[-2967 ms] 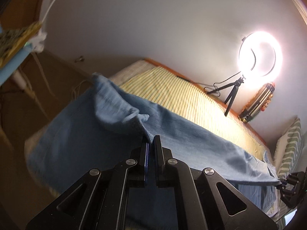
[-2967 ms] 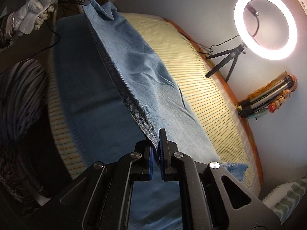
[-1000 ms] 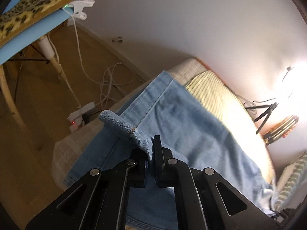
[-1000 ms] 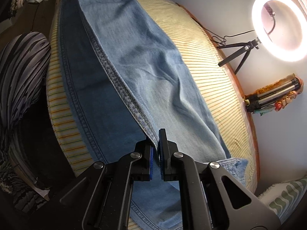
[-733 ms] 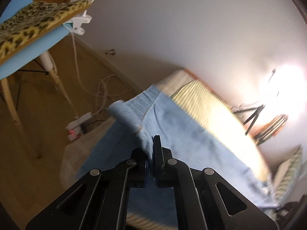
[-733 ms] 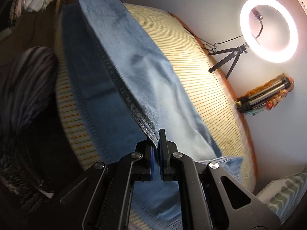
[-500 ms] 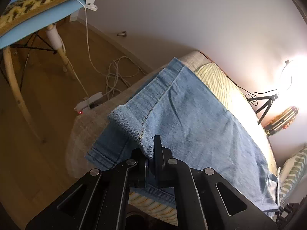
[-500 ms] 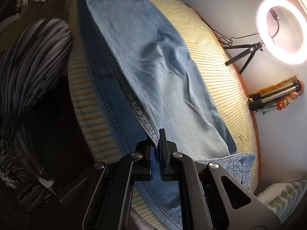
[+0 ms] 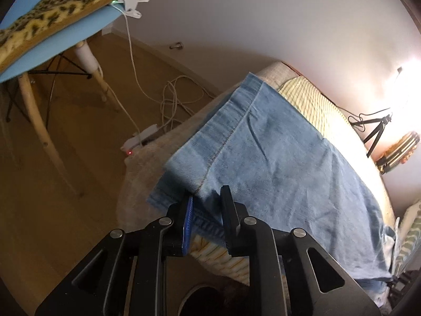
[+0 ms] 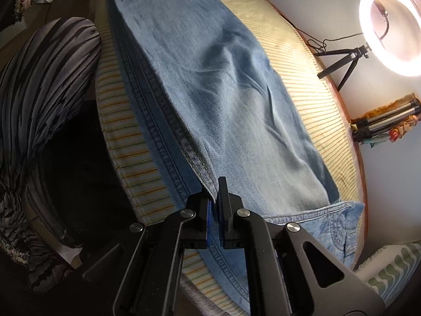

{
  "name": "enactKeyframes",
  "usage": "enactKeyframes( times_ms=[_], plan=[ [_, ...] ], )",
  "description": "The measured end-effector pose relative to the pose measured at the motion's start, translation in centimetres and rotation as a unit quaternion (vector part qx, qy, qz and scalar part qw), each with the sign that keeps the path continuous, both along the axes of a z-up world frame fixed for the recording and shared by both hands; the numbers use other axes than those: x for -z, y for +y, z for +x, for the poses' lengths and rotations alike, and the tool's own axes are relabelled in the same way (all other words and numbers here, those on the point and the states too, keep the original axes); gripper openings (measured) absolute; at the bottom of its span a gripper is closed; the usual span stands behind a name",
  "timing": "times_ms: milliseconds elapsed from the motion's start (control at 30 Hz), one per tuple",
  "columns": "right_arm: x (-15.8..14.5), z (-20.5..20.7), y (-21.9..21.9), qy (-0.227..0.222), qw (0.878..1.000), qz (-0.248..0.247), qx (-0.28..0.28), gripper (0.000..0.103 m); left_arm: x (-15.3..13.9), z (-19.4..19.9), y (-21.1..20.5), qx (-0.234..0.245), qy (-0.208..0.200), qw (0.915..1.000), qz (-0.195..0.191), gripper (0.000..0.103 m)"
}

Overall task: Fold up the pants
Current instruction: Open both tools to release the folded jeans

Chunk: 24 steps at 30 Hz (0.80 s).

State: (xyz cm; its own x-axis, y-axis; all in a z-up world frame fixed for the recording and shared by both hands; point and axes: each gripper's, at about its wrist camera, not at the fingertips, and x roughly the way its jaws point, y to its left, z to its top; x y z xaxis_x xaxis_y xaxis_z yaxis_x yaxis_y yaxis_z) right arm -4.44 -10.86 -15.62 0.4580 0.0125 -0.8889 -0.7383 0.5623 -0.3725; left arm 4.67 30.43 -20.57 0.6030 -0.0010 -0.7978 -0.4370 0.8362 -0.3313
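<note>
A bed [image 10: 310, 60] with a yellow striped cover fills most of the right wrist view, running from upper left to lower right. A pair of blue jeans [image 10: 223, 84] lies along it, folded lengthwise, the upper leg slightly offset so a dark seam of the lower one shows along the left edge; the waist end sits at the lower right. In the left wrist view the hem end of the jeans [image 9: 276, 152] hangs just over the bed's corner at centre. A blue chair [image 9: 60, 34] with a leopard-print cushion stands in the upper left, and a ring light [image 10: 392, 29] glows in the upper right. The right gripper [image 10: 214, 197] is clenched on the jeans' seam edge. The left gripper [image 9: 206, 200] is opening, its pads parted from the hem corner between them.
</note>
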Motion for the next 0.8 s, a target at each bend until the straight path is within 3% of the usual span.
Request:
enactKeyframes(
  times_ms=[67,200,333,400,433,500,667,800],
  plan=[
    [0.0,0.3,-0.1,0.004,1.0,0.007,0.01,0.004,-0.6,-0.4,0.2,-0.003,0.007,0.9998,0.017,0.023],
    [-1.0,0.9,-0.9,0.011,0.997,0.05,0.05,0.004,-2.5,-1.1,1.1,-0.014,-0.003,0.9997,0.019,0.023],
    [-2.4,0.7,-2.1,0.011,0.992,0.101,0.08,0.012,-5.5,-0.4,0.2,0.007,-0.026,0.9992,0.03,0.023],
    [-3.1,0.5,-2.7,0.004,0.988,0.12,0.094,0.02,-7.3,0.6,-1.1,0.027,-0.041,0.9981,0.036,0.024],
    [-3.6,0.3,-3.2,0.002,0.985,0.137,0.104,0.028,-8.2,1.1,-1.8,0.038,-0.048,0.9975,0.036,0.026],
    [-4.5,-0.2,-4.1,-0.002,0.979,0.165,0.119,0.041,-9.8,2.4,-3.5,0.063,-0.061,0.9956,0.034,0.035],
    [-6.4,-1.6,-6.9,-0.037,0.965,0.196,0.17,0.042,-13.8,6.0,-9.7,0.145,-0.084,0.9852,0.036,0.035],
    [-7.7,-2.3,-11.2,-0.06,0.94,0.22,0.253,0.044,-15.6,9.0,-15.6,0.215,-0.091,0.9721,0.025,0.039]
  ],
)
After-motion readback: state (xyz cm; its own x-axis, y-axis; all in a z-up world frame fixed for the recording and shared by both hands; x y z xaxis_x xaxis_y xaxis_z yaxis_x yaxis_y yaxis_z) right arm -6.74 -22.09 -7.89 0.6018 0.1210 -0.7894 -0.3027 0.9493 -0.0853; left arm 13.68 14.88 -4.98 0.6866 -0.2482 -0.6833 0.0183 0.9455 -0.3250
